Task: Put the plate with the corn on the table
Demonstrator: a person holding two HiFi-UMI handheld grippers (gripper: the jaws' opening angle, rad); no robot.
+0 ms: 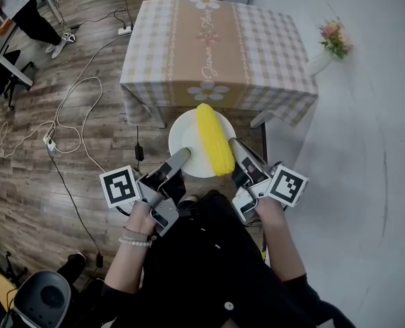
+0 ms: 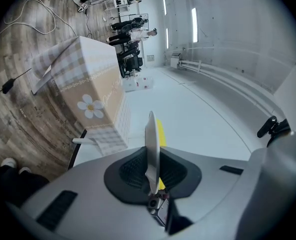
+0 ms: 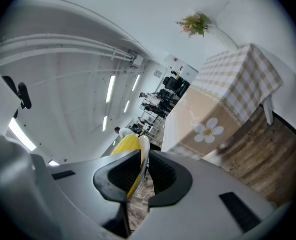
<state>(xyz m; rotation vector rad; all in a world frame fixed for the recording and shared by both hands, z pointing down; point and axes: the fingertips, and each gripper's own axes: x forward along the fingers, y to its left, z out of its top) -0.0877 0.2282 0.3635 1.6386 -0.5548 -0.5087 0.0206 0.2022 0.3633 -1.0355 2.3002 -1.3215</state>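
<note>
Between the jaws of the left gripper [image 2: 151, 170] sits the near left rim of the plate [image 1: 187, 147], pinched tight. The right gripper [image 3: 141, 170] clamps the near right rim the same way, right beside the corn [image 1: 214, 139]. That cob lies along the plate's right side. Plate and corn hang over the wooden floor [image 1: 86, 135], just short of the near edge of the table [image 1: 216, 39] with its checked cloth [image 1: 154, 46].

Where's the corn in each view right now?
Head view: corn, centre, on the plate.
Left gripper view: yellow strip right of the plate's edge, centre.
Right gripper view: lower centre, left of the plate's edge.
Shared landmark: the daisy-cloth table, in all three.
</note>
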